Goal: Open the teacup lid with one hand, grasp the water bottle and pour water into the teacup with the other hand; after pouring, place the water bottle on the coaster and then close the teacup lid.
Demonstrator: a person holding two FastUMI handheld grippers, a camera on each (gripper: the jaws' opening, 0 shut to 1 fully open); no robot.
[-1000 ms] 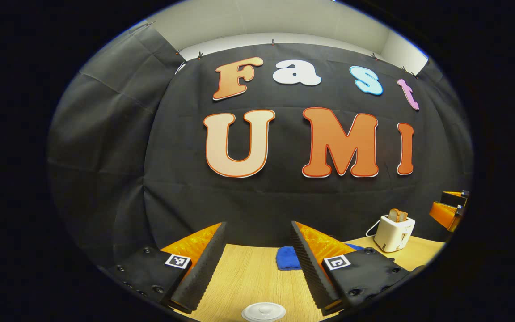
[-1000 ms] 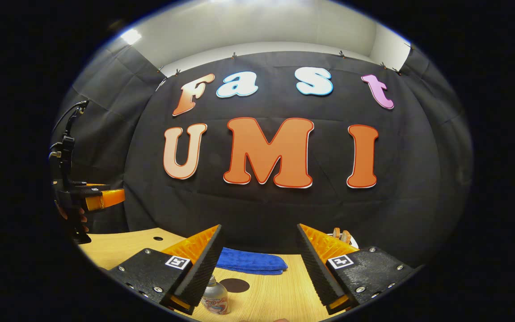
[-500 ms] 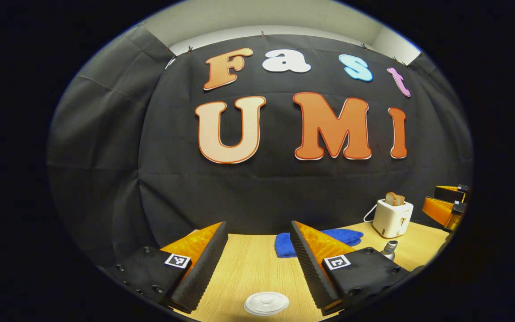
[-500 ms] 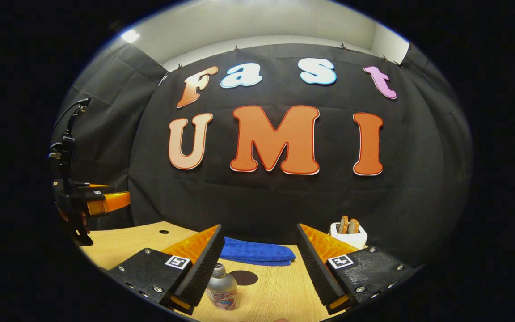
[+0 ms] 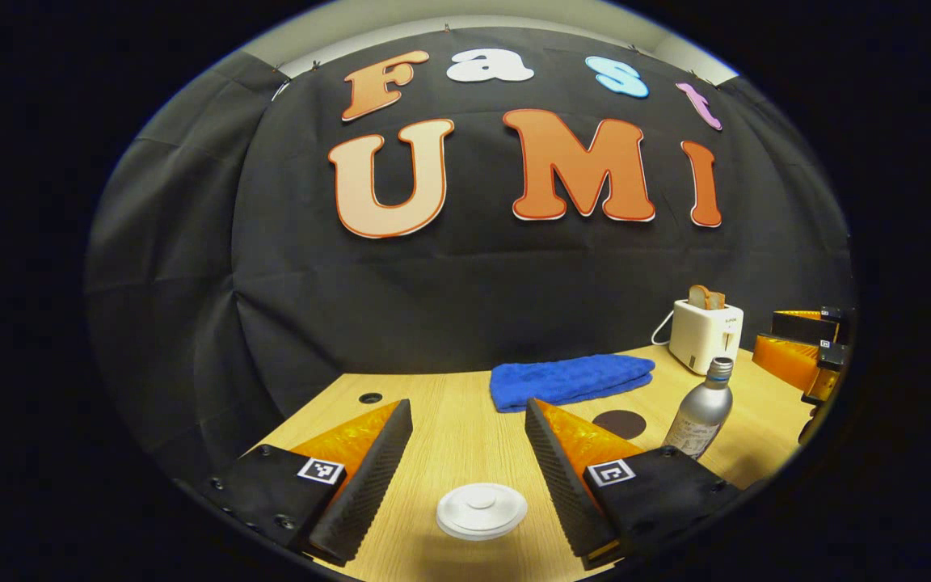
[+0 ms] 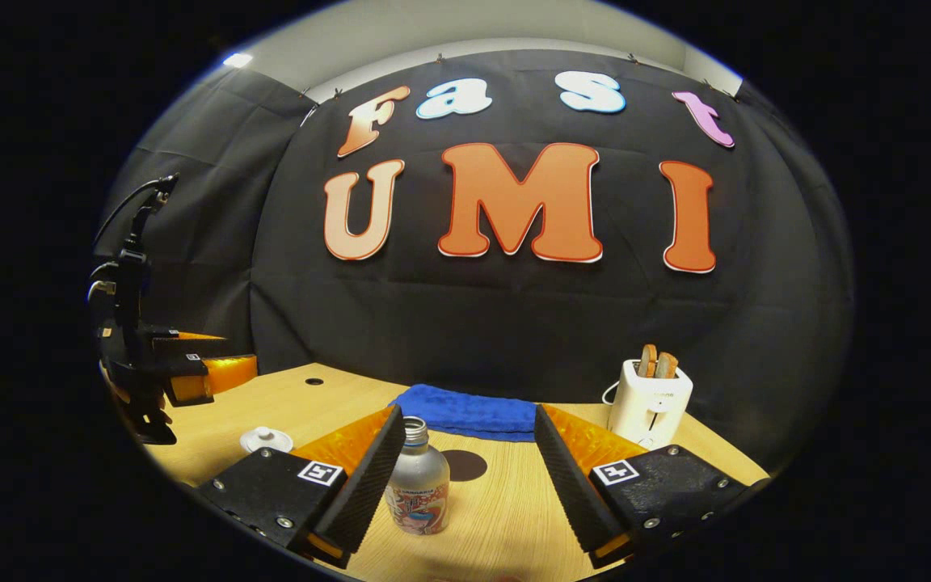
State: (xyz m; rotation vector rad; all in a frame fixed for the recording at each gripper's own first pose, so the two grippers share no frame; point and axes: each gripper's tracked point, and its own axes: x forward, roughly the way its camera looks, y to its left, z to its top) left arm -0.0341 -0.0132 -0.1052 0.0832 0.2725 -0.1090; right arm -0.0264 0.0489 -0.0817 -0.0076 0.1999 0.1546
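Both tongs gape empty: left tongs [image 5: 465,477] poised near the white lid [image 5: 482,511]; right tongs [image 6: 465,477] approaching the bottle [image 6: 418,489], which stands off-centre by the left finger; closing now could tip it.

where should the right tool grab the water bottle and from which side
Grip the water bottle around its wide silver body, below the narrow neck. It stands upright on the table, so come in level from the near side. The right tool is open, and the bottle sits close to its left finger, so shift left first.
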